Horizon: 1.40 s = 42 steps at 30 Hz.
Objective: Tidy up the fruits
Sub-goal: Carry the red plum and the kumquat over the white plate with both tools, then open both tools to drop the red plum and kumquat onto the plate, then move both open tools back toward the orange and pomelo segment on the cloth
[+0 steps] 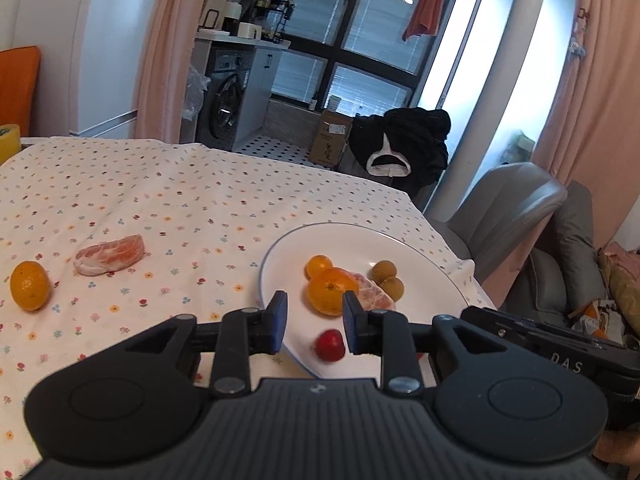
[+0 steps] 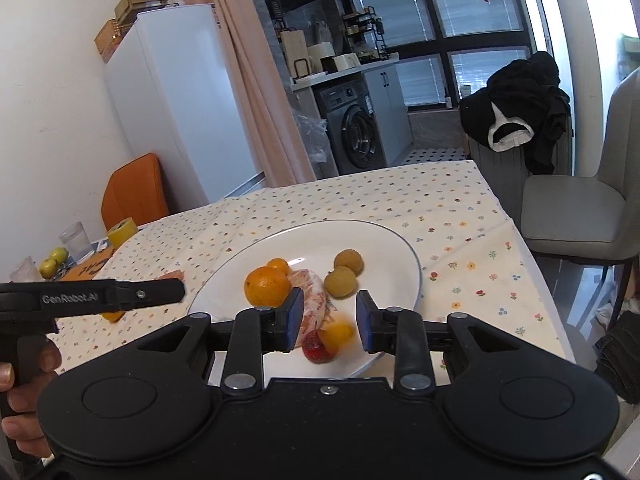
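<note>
A home kitchen corner, with a washing machine [image 2: 358, 134] in the upper middle of the frame and a tabletop under a flowered cloth [image 1: 168, 200]. The white plate [image 1: 424, 256] at centre collects the fruit: a mandarin [image 1: 329, 291], a peeled segment, two longans [image 2: 344, 274], a strawberry [image 1: 329, 344]. A blurred small orange fruit [image 2: 338, 333] lies between the spread fingers of the right gripper [image 2: 329, 320] — probably just let go. The left gripper [image 1: 314, 322] is spread too, holding nothing. At left, a kumquat [image 1: 29, 285] and a peeled piece [image 1: 109, 255] wait on the cloth.
</note>
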### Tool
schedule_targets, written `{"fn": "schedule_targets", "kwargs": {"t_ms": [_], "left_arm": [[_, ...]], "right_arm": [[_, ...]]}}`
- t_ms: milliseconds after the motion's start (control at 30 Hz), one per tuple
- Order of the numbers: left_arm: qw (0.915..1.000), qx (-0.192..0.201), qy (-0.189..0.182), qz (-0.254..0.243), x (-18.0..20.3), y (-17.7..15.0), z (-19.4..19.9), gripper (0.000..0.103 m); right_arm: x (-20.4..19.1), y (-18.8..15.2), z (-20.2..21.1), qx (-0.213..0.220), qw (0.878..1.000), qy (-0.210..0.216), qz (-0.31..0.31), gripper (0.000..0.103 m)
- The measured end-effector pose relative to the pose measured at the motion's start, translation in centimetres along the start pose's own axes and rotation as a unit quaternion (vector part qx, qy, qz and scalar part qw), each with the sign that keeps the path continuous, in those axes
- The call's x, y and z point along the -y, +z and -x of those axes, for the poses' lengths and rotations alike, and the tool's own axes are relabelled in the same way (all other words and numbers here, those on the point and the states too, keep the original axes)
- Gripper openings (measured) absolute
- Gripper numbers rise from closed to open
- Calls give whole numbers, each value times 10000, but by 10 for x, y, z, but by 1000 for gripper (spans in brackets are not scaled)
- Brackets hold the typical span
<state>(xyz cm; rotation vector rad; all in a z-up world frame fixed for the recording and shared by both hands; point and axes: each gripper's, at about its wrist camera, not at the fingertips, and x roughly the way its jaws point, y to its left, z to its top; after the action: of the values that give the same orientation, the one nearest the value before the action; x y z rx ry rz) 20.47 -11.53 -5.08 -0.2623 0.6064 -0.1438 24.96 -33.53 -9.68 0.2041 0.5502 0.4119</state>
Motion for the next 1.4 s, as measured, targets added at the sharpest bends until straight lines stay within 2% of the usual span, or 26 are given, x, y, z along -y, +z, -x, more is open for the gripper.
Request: {"fn": "schedule_targets", "kwargs": {"t_ms": [67, 167, 233, 300, 533, 667, 833, 900, 1100, 1400], "left_arm": [[9999, 27, 76, 73, -5, 1, 3, 29], [9997, 55, 178, 161, -12, 3, 8, 38], [9996, 86, 255, 117, -15, 3, 12, 52], [9992, 138, 379, 78, -17, 3, 16, 60], [9977, 266, 594, 198, -32, 5, 31, 80], [9965, 304, 748, 222, -41, 4, 37, 85], [9955, 388, 856, 107, -49, 1, 46, 92], [9950, 403, 908, 94, -53, 0, 49, 93], [9937, 373, 1038, 185, -66, -1, 58, 95], [9912, 377, 1246, 250, -84, -3, 73, 95]], "right_arm": [[2, 0, 1, -2, 10000, 5, -58, 34], [2, -1, 2, 16, 10000, 14, -92, 42], [1, -1, 2, 29, 9999, 25, -94, 47], [0, 0, 2, 31, 9999, 31, -101, 50], [-12, 2, 0, 21, 9999, 124, -45, 59], [-21, 2, -1, 2, 9998, 172, 21, 66], [-34, 0, -4, -14, 9997, 213, 145, 81], [-41, 0, -5, -22, 9994, 249, 233, 89], [-58, 2, -9, -58, 9987, 388, 324, 103], [-78, 0, -17, -190, 9977, 487, 423, 103]]}}
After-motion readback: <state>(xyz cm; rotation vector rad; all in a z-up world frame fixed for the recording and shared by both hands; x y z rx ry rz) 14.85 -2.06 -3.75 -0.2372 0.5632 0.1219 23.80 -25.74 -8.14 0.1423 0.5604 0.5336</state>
